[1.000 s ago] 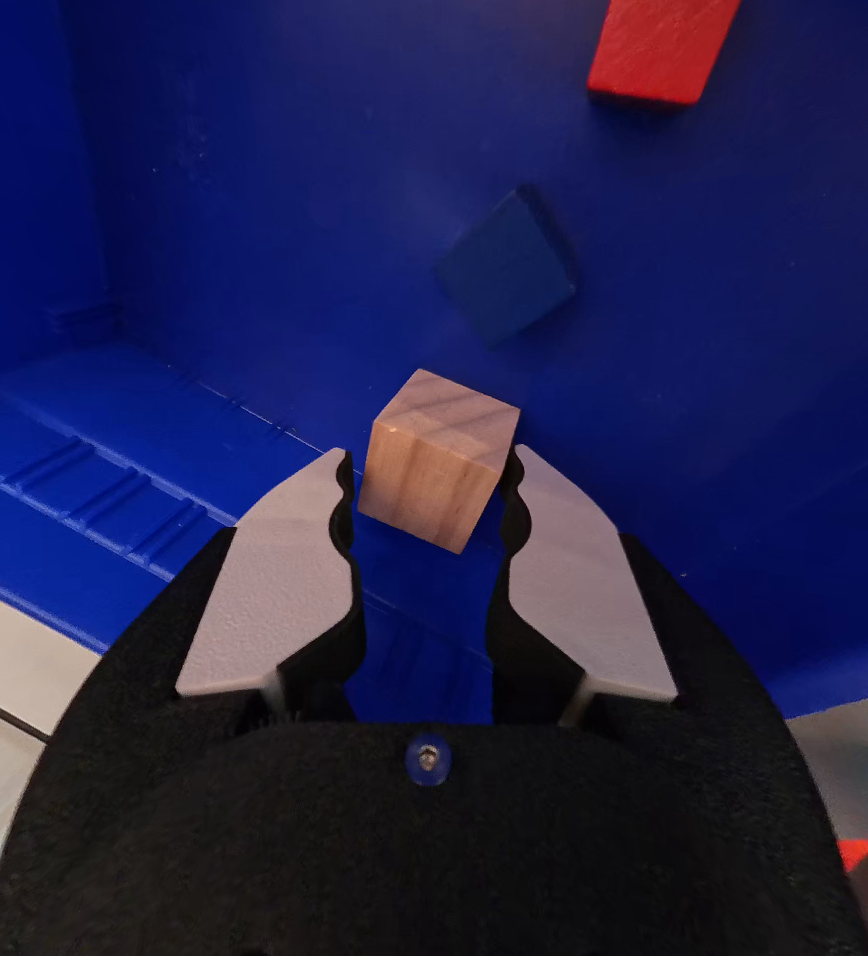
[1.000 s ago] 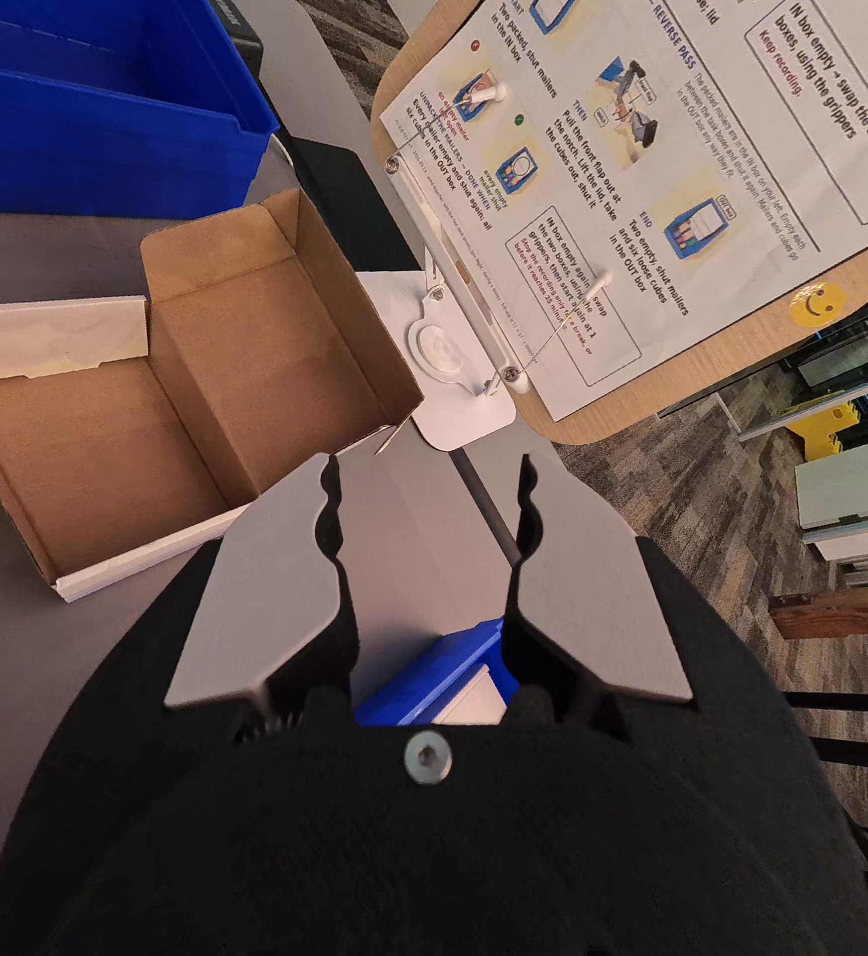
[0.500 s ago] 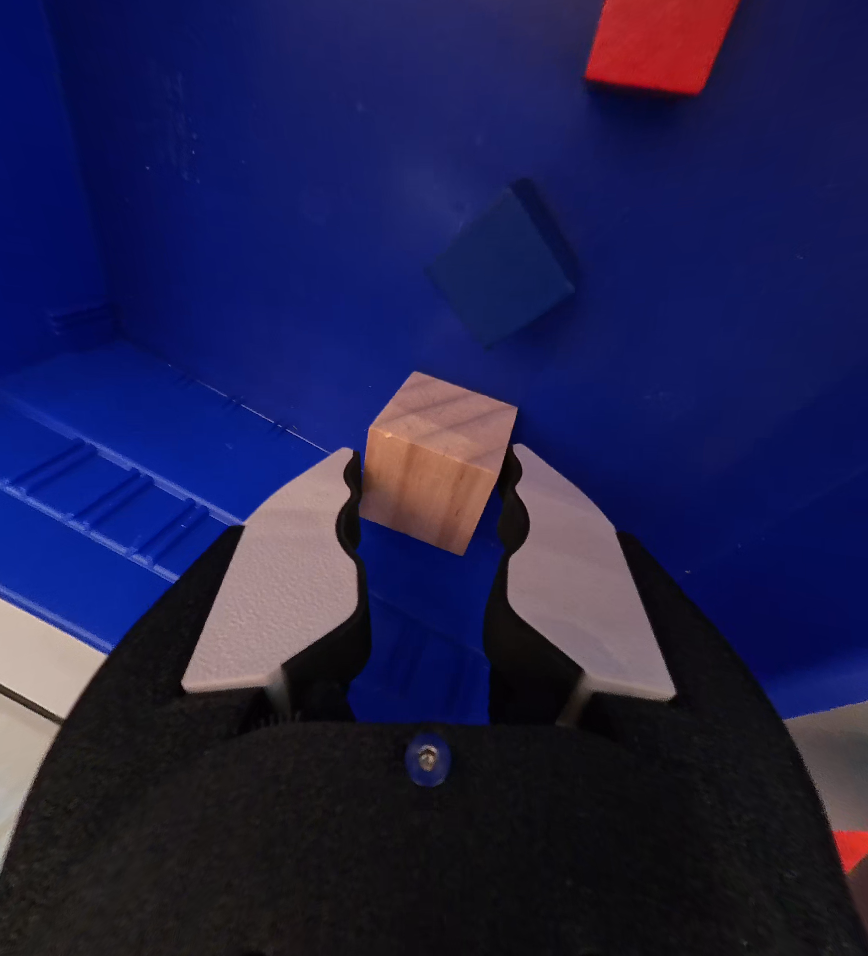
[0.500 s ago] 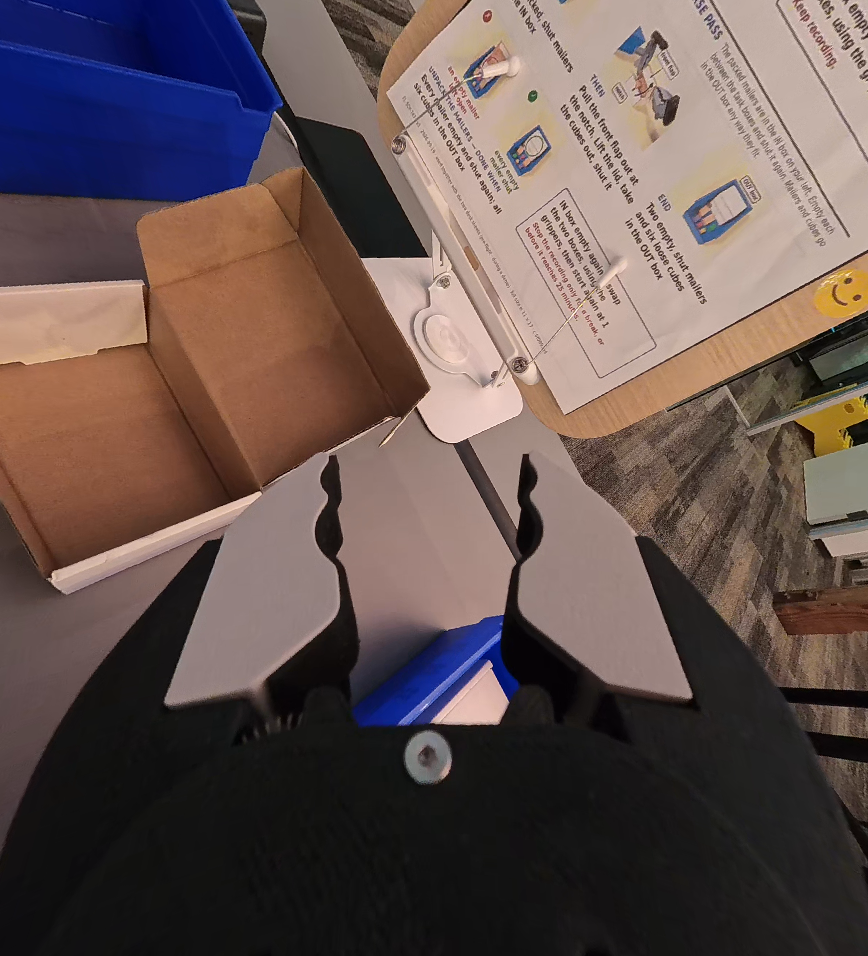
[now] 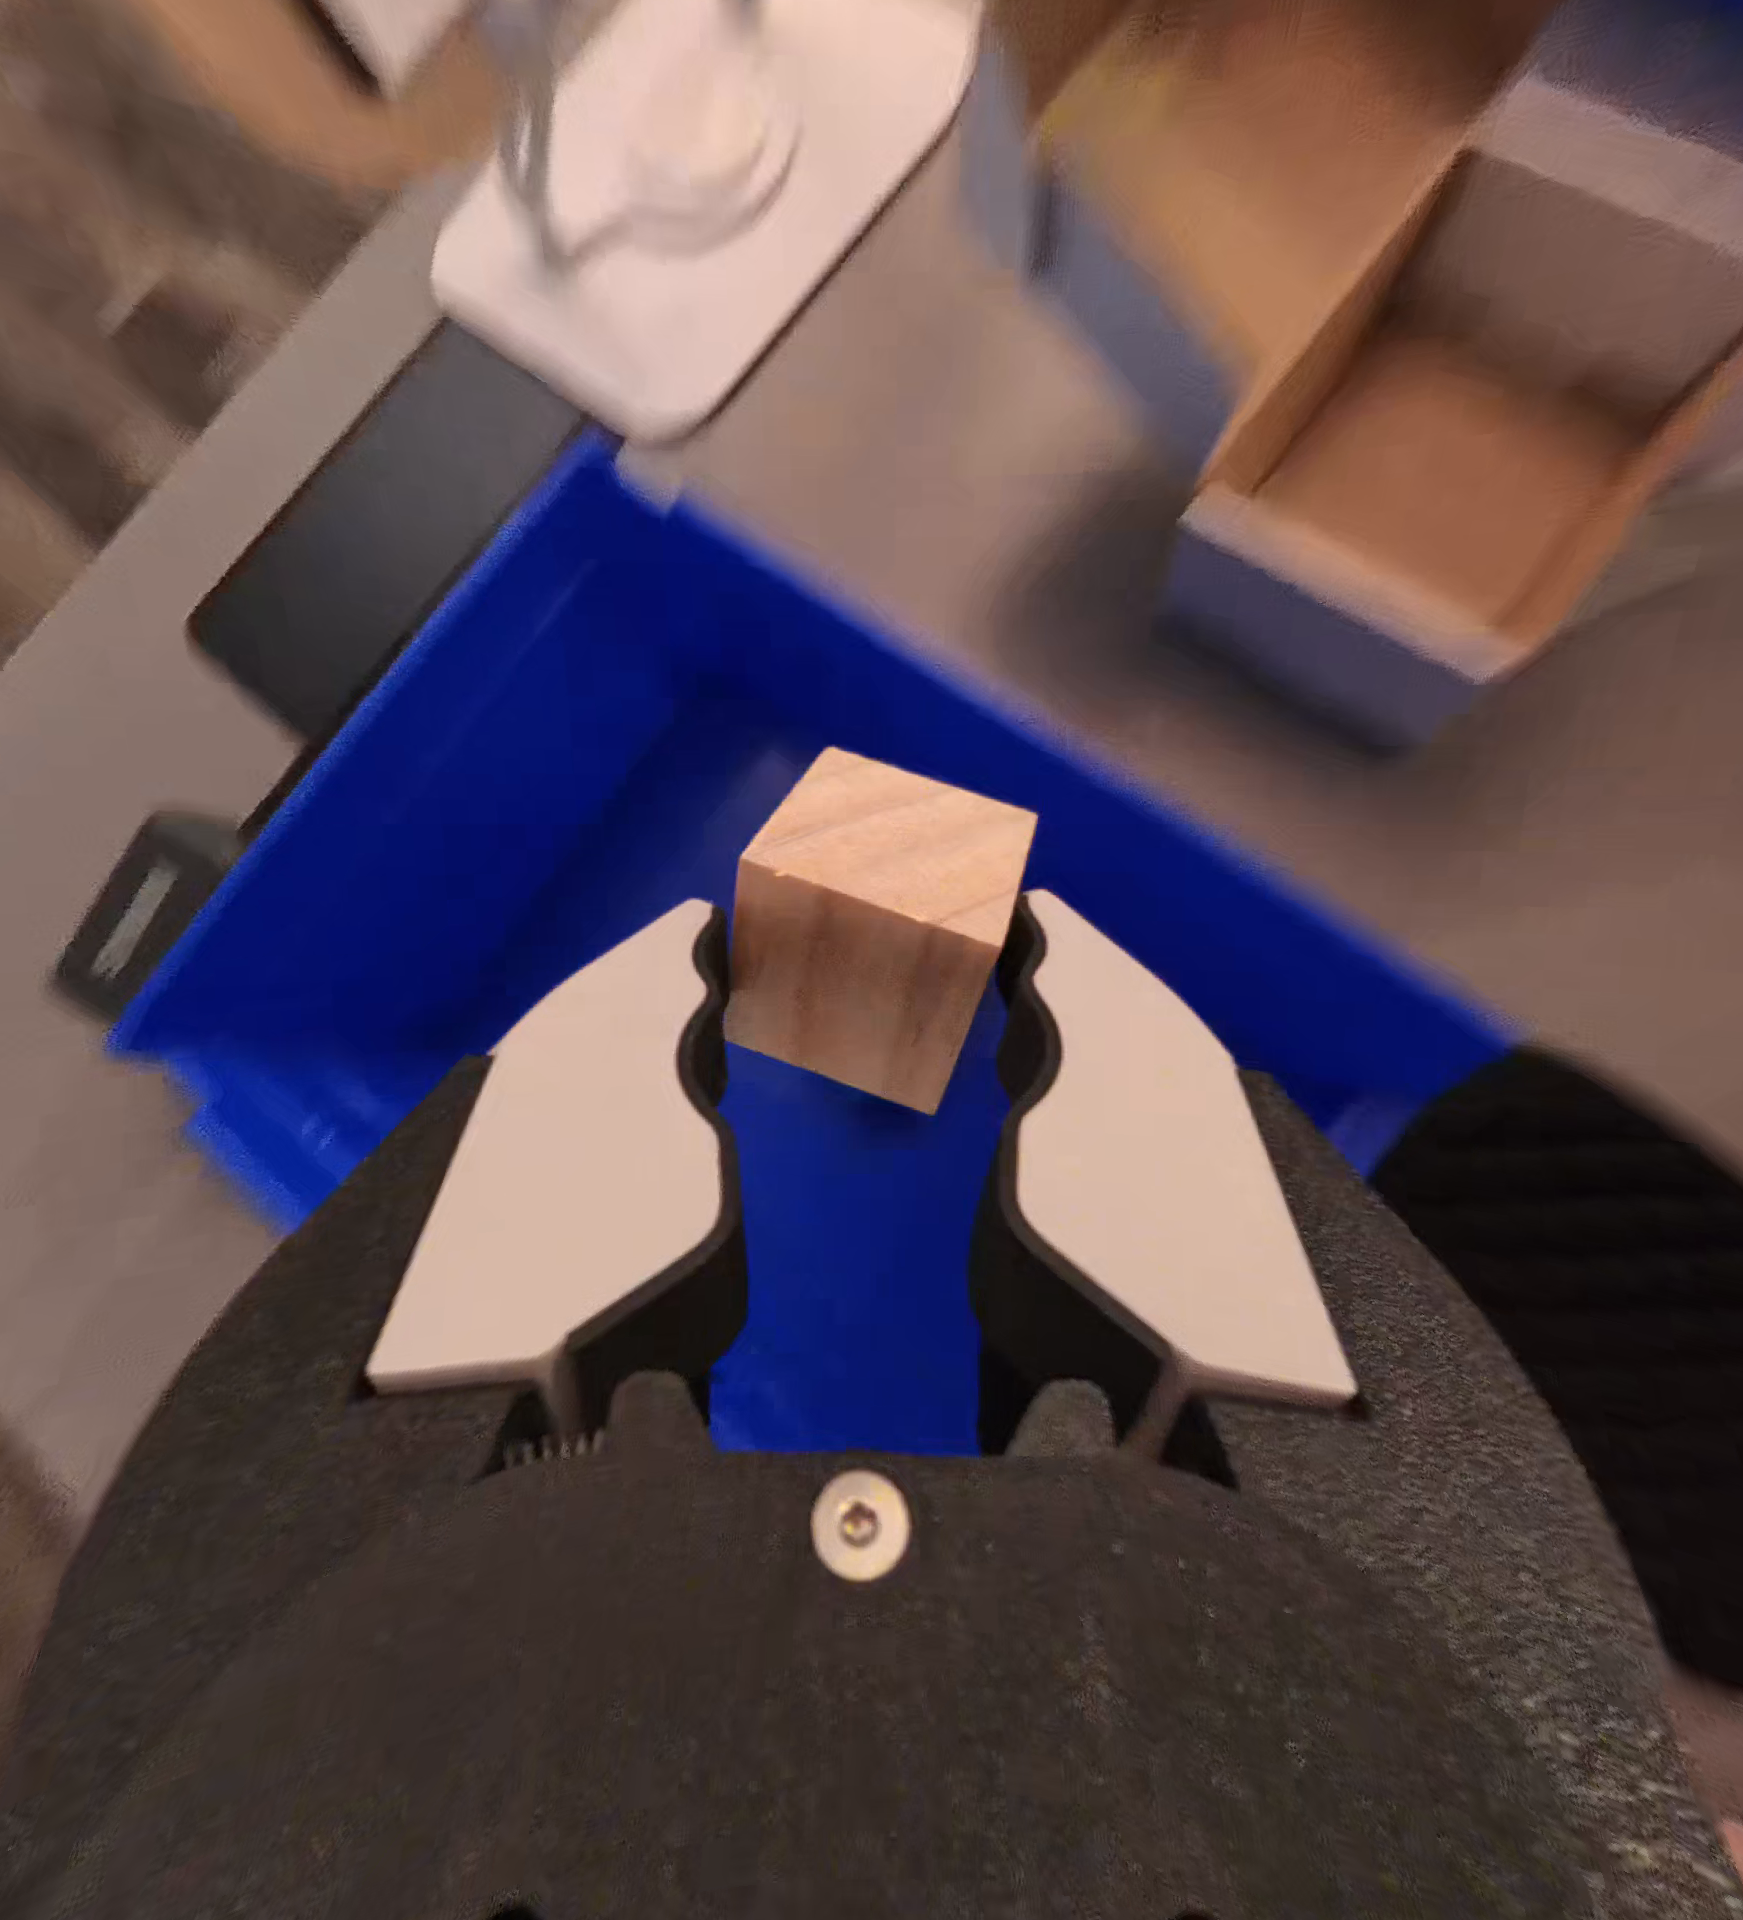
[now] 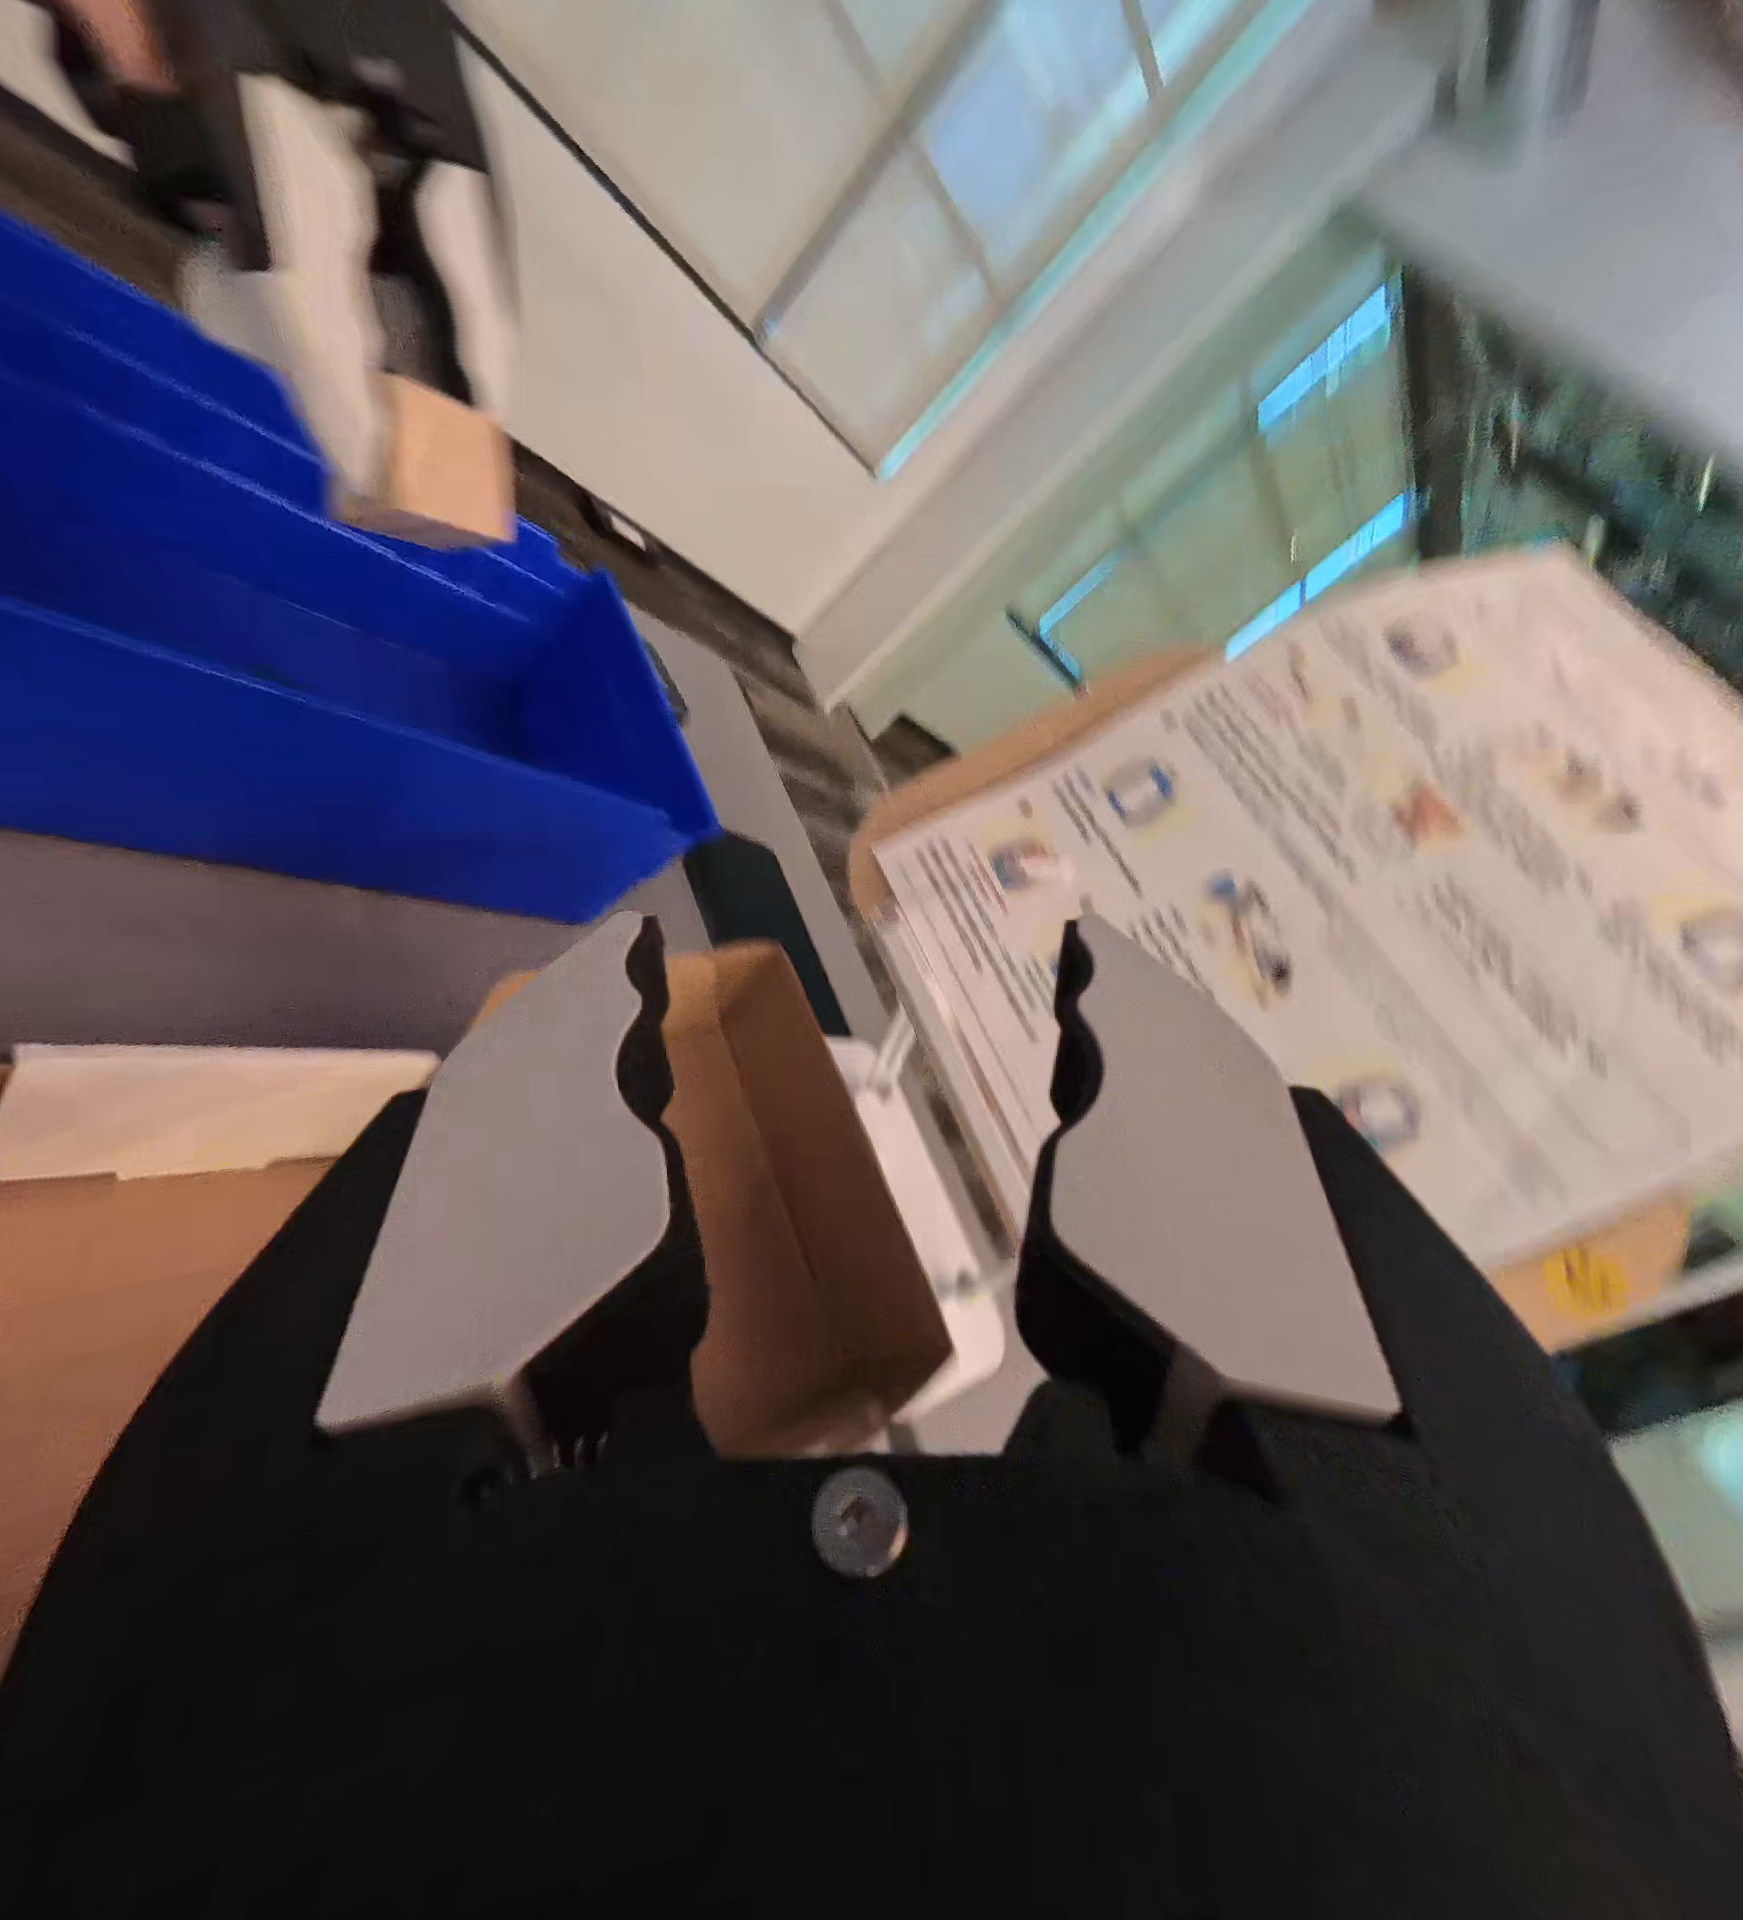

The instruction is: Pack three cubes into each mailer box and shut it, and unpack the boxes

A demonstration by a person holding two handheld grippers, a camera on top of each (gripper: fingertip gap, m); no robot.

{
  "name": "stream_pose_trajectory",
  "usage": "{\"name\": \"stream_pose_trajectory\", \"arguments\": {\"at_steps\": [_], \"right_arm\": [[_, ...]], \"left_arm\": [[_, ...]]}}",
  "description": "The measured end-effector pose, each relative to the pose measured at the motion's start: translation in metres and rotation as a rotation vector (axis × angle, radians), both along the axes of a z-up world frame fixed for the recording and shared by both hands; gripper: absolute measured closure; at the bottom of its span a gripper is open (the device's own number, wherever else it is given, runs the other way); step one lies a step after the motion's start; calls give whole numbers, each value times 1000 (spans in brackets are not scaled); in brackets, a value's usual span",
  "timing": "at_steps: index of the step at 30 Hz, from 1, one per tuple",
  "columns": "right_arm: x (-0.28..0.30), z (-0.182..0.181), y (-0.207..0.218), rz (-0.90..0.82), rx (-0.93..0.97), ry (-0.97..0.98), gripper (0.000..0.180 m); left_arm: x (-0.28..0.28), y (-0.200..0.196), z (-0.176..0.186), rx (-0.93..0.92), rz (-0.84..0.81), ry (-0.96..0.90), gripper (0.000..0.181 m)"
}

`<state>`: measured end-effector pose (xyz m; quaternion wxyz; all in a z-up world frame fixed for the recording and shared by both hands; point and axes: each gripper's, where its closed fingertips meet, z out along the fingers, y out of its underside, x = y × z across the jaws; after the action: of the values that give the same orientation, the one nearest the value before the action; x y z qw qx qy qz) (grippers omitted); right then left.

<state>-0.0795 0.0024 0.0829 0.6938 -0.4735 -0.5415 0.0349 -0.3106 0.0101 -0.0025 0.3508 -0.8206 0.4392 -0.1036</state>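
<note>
My left gripper [image 5: 865, 925] is shut on a plain wooden cube [image 5: 872, 940] and holds it in the air above a blue bin [image 5: 493, 831]. An open cardboard mailer box [image 5: 1449, 499] stands on the grey table to the upper right in the blurred left wrist view. My right gripper [image 6: 856, 945] is open and empty, tilted upward over the open mailer box [image 6: 794, 1143], whose brown flap shows between its fingers. In the right wrist view the other gripper, far off at the upper left, holds the cube [image 6: 441, 468] over a blue bin [image 6: 275, 758].
A white stand base [image 5: 680, 208] lies beyond the bin in the left wrist view. An instruction sheet on a board [image 6: 1418, 883] stands to the right in the right wrist view. Part of the other gripper's black body [image 5: 1625, 1299] shows at the right edge. About 25 centimeters separates my left fingertips from my right.
My left gripper closed on the wooden cube and lifted it up out of the blue bin. My right gripper swung upward and toward the mailer box, staying open.
</note>
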Motion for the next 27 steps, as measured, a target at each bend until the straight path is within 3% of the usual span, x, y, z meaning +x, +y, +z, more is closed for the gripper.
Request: {"name": "stream_pose_trajectory", "arguments": {"at_steps": [4,7,15,17,18,20,24,27], "right_arm": [[-58,-23,-39,63,199,-192,108],[-86,-27,-69,121,315,-196,114],[-91,-25,-78,151,364,-133,135],[-90,-25,-77,163,281,-138,135],[-88,-25,-72,157,209,-141,135],[-78,-33,-50,84,-10,-183,135],[-42,-105,-29,-10,-670,-431,134],[-29,-150,-20,-55,-817,-596,134]], "left_arm": [[73,-30,46,-68,-146,-391,131],[120,-64,58,-268,-306,-607,131],[159,-99,53,-477,-500,-714,132],[157,-97,57,-522,-487,-744,131],[154,-92,62,-528,-466,-773,120],[142,-81,72,-476,-435,-817,113],[109,-60,80,-304,-312,-746,115],[86,-51,89,-197,-233,-697,116]]}}
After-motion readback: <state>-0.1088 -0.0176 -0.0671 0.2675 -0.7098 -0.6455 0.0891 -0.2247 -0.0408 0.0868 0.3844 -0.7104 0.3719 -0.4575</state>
